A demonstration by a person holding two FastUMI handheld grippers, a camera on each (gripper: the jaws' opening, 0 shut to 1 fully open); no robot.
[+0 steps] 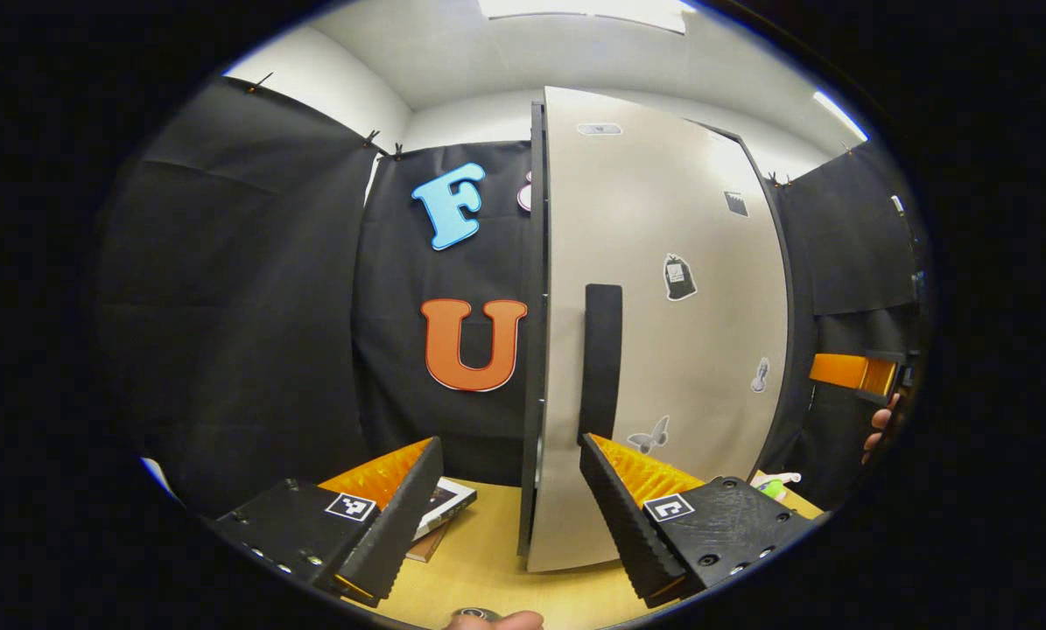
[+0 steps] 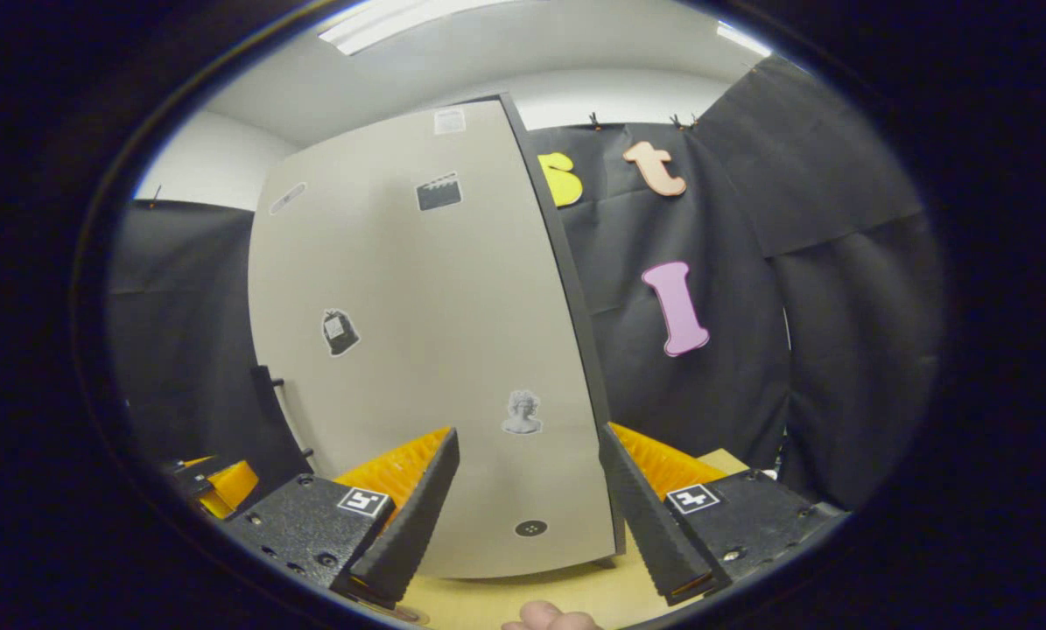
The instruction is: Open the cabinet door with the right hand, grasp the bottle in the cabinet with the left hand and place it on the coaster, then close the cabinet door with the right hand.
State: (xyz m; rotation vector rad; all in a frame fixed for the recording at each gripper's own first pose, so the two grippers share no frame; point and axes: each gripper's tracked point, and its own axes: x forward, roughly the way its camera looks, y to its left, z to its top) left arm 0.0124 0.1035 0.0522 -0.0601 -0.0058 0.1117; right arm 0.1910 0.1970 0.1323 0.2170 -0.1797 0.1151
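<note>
Facing the shut cabinet door (image 2: 426, 350) with both grippers spread and holding nothing.

From the right gripper (image 2: 527, 516) the door panel stands straight ahead, while its black handle (image 2: 269, 411) runs vertically along the far left edge, so I judge the opening move needs a leftward reach. In the left gripper view, the left gripper (image 1: 509, 503) sits nearer that handle (image 1: 601, 359), directly behind its 2 parted fingers. Presumably the bottle is inside behind the door; I cannot tell where the coaster lies.
</note>
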